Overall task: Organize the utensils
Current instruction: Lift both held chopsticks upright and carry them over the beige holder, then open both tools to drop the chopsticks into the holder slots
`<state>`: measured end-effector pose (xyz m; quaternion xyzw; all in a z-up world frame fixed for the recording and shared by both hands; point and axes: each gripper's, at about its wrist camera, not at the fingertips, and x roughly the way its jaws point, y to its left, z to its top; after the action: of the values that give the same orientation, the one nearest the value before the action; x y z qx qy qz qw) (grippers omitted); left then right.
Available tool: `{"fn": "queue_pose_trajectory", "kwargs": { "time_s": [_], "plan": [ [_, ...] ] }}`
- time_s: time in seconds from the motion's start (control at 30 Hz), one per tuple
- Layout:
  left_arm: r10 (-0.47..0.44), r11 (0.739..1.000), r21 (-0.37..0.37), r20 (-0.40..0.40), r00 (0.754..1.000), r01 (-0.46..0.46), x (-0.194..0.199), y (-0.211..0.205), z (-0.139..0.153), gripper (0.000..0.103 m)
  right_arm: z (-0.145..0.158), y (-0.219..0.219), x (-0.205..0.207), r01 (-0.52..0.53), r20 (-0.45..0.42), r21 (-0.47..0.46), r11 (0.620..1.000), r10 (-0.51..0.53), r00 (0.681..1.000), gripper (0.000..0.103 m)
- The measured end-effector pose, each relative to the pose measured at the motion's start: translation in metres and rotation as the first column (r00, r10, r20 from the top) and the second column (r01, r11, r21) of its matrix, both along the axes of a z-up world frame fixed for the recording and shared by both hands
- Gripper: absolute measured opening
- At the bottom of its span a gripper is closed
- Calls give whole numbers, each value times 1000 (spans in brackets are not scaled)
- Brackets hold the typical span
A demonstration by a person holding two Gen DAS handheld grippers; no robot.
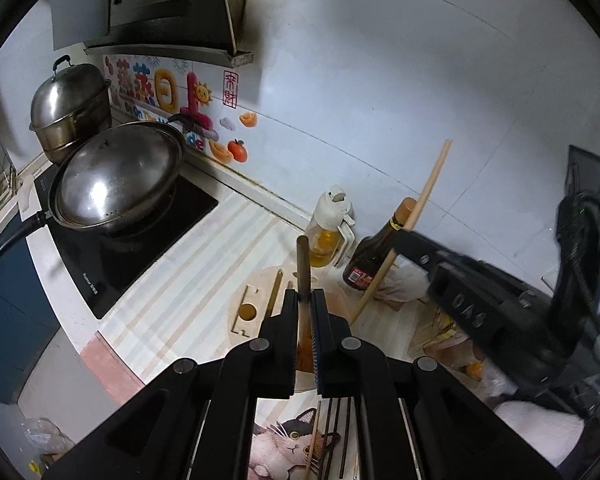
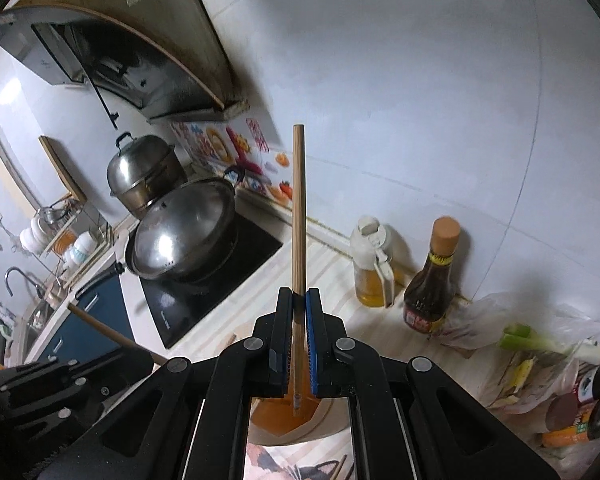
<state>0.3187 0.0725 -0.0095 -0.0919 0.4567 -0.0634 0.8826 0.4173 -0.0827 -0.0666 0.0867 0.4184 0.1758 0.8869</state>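
- Left wrist view: the left gripper (image 1: 305, 300) sits low centre, jaws pinched narrow on a dark wooden utensil handle (image 1: 303, 264) that rises to mid-frame. Its working end is hidden behind the fingers, so what kind of utensil it is cannot be told.
- Just beyond the fingertips lies a pale wooden holder (image 1: 252, 308) with a round hole and notches, partly covered by the gripper. A thin stick (image 1: 275, 292) lies across it.
- At right of centre, the right gripper (image 1: 404, 240) enters blurred from the right edge, clamping a pale wooden stick (image 1: 412, 216) that slants from upper right down to the counter.
- Bottom centre, between the gripper arms, a cat-print mat (image 1: 288, 444) with dark chopsticks (image 1: 334, 436), both cut off.
- Behind: oil jug (image 1: 328, 232), dark sauce bottle (image 1: 374, 256), lidded wok (image 1: 116, 180) upper left.
- Right wrist view: the right gripper (image 2: 299, 304) at centre, jaws near closed on the pale wooden stick (image 2: 299, 208), which stands almost upright to mid-frame. Its lower end dips behind the fingers over something orange, hard to make out.
- Lower left, the left gripper (image 2: 60, 384) is dark and blurred; its brown handle (image 2: 112, 334) pokes toward the left.
- Lower right: a plastic bag (image 2: 540, 344) with a green onion (image 2: 540, 338), smeared.
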Motion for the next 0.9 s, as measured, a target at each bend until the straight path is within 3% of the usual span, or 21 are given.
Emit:
{"fn": "queue_pose_trajectory", "kwargs": {
  "time_s": [0.33,0.37,0.43,0.47,0.5,0.57,0.6,0.7,0.77,0.9],
  "plan": [
    [-36,998,-52,-94,995,31,7,-5,-17,5,-31,6,-5,-71,-109,-1,997,70,992,7],
    [-33,998,-57,-99,995,28,7,-4,-16,8,-32,4,-6,-70,-115,6,998,70,991,9],
    [-18,998,-56,-88,996,13,3,-1,-10,10,-28,-4,-10,-51,-111,16,999,52,992,23],
    [-4,1000,-28,-71,997,2,0,0,-5,17,-25,-10,-14,-40,-105,22,999,42,994,34],
    [7,1000,-10,-58,998,-8,-2,1,-2,25,-21,-15,-16,-28,-102,29,999,31,994,38],
    [30,1000,11,-34,999,-29,-7,5,3,75,-16,-26,-23,-9,-96,41,999,13,995,41],
    [52,998,27,-13,999,-52,-11,7,6,81,-12,-32,-28,6,-93,41,999,-2,996,44],
    [89,994,60,21,996,-90,-22,12,5,83,-9,-52,-43,49,-92,31,998,-45,995,57],
    [102,992,69,29,994,-104,-30,15,-1,103,-12,-68,-59,92,-99,20,996,-90,991,65],
    [128,985,112,49,991,-133,-49,12,-24,103,-28,-93,-85,156,-122,-7,988,-156,980,82]
  ]
}}
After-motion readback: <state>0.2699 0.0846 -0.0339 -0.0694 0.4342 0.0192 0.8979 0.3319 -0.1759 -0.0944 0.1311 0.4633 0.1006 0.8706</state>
